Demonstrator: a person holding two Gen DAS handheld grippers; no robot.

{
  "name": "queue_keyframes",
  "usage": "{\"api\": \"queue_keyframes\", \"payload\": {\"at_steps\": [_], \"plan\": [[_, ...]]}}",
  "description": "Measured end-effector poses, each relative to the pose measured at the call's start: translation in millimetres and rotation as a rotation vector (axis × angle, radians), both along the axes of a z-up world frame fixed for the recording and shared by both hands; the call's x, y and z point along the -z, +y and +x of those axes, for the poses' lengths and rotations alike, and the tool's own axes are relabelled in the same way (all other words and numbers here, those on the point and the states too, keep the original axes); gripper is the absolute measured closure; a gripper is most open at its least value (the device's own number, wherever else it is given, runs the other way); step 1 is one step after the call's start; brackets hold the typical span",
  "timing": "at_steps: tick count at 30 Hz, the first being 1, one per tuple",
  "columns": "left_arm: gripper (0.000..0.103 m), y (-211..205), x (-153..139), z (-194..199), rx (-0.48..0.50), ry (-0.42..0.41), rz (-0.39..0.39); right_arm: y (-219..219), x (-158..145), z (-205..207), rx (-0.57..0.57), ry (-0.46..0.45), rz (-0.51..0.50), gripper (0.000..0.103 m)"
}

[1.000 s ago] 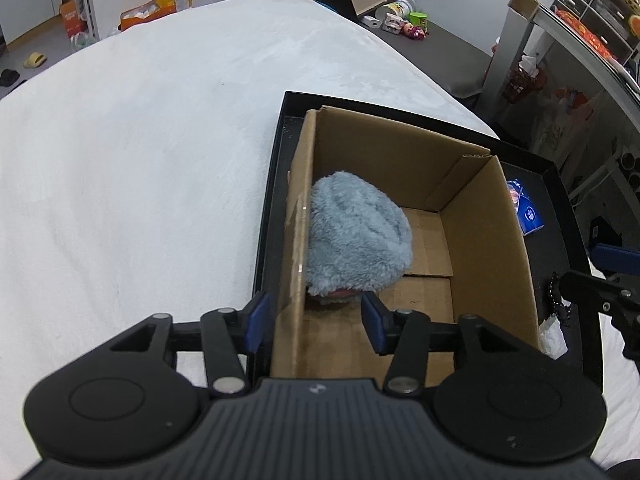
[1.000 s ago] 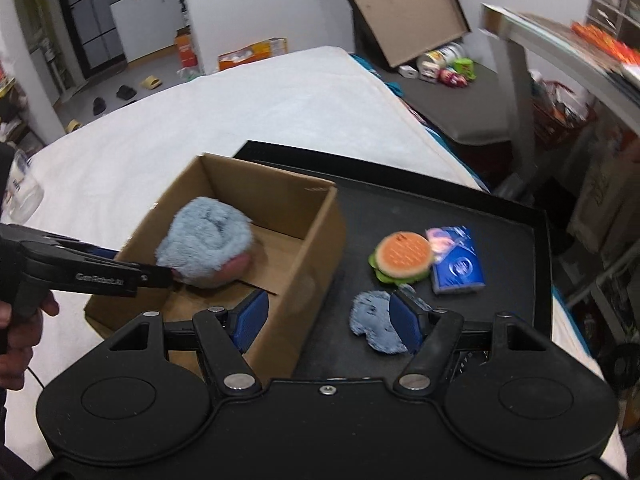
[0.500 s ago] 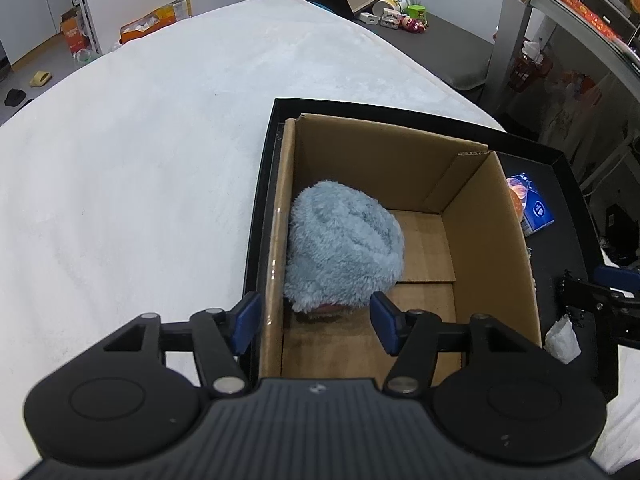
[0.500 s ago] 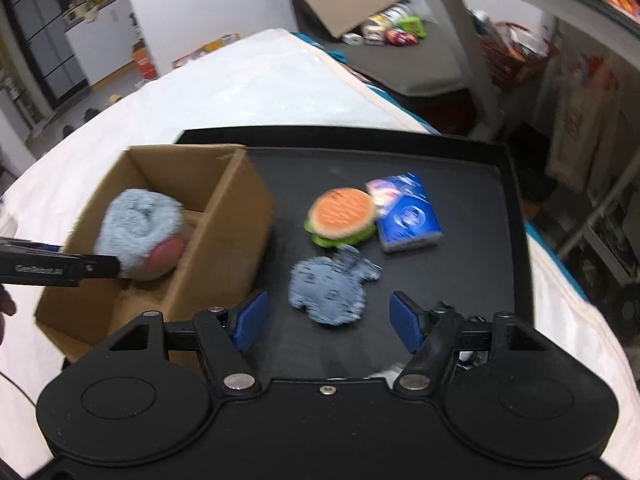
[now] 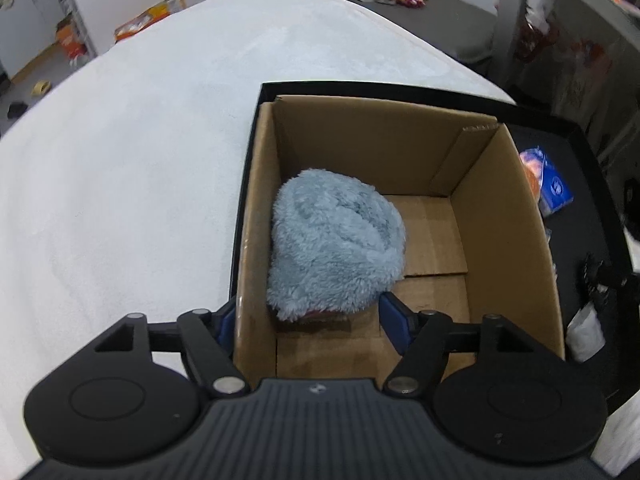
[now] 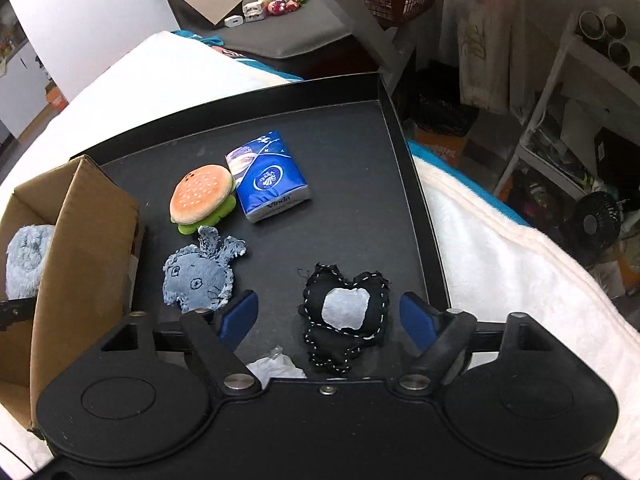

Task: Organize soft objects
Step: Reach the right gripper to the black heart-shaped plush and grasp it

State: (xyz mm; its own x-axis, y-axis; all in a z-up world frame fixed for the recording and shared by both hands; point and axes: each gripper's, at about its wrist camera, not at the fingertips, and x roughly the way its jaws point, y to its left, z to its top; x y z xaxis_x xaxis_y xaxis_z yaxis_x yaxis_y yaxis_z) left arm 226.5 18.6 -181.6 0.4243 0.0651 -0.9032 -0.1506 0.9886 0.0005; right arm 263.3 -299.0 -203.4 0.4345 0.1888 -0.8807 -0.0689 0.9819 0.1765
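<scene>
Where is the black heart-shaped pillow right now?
In the right wrist view, the black heart pillow lies on the black tray, between the open right gripper's fingers, right of the denim fish.

Fluffy blue plush lies inside open cardboard box.

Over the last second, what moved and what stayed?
The right tool swung right, from over the denim fish to the black heart cushion, which now lies between its open fingers. The left tool shifted slightly, open, one finger outside the cardboard box. Fluffy blue plush, burger plush and tissue pack stayed.
</scene>
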Motion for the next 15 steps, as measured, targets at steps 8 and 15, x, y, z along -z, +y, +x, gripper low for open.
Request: {"api": "queue_keyframes", "payload": {"at_steps": [8, 15], "plan": [[0.034, -9.1, 3.2, 7.7, 0.038, 0.043, 0.062, -9.4, 25.5, 4.9, 0.073, 0.061, 0.023, 0.026], [0.034, -6.6, 2.0, 9.6, 0.034, 0.056, 0.048, -8.9, 26.3, 4.0, 0.071, 0.047, -0.005, 0.065]]}}
